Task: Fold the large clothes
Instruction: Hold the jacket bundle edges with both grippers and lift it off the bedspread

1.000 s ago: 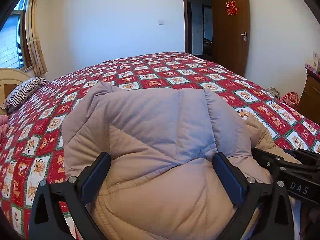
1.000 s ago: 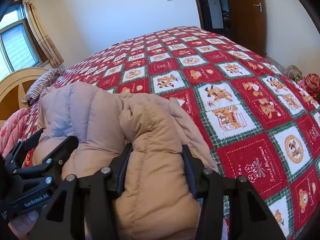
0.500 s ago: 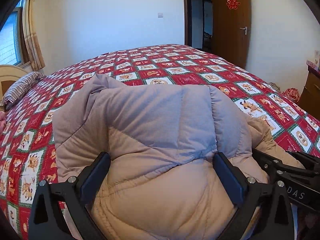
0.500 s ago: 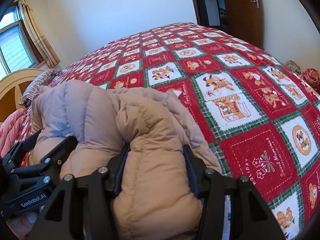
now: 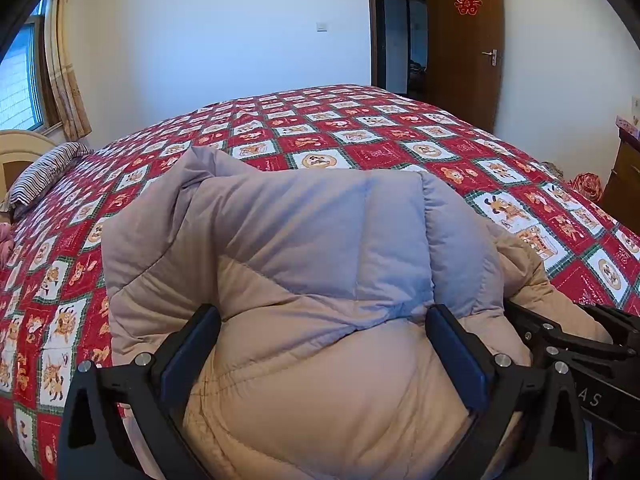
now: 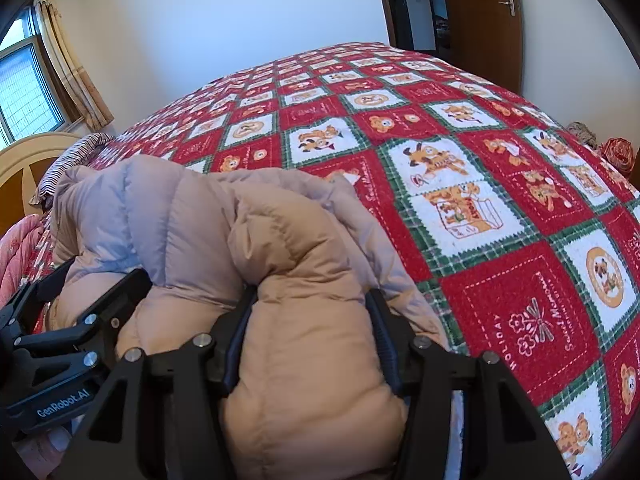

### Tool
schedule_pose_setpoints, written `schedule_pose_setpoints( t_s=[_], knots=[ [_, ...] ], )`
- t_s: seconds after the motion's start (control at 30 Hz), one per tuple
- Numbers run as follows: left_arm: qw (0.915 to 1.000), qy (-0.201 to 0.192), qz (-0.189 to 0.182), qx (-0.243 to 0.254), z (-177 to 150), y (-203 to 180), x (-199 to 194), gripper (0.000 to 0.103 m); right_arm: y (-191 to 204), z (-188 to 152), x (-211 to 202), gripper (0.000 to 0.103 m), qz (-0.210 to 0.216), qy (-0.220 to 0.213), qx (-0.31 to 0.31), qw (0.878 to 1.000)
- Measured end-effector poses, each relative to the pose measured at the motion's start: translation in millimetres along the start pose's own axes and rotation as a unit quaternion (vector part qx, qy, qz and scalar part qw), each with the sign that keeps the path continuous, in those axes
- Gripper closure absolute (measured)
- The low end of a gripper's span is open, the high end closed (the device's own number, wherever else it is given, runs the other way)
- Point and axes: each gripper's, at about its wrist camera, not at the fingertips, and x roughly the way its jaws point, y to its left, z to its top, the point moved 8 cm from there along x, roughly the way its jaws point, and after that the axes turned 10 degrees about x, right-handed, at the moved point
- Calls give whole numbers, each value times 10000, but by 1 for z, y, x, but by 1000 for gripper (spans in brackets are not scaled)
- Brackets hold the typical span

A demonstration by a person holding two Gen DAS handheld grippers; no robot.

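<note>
Wide bed (image 5: 360,136) filling mid-frame under a red, white and green patchwork quilt (image 6: 500,208), bunched tan puffer jacket (image 5: 320,264) lying at lower centre, striped pillow (image 5: 44,170) at left edge beside the headboard (image 6: 24,168)

Home bedroom: quilted bed (image 5: 400,136), pillow (image 5: 44,170), door (image 5: 464,36).
</note>
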Motion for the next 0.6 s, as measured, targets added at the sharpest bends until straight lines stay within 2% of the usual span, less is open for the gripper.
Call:
schedule_pose_setpoints(
  t_s=[0.27,0.6],
  knots=[
    [10000,22,43,21,-1,1,1,1,2,0,4,47,-136,-4,-129,9998],
    [9999,75,79,111,0,0,-9,1,1,-2,5,45,-68,-82,-114,9999]
  ],
)
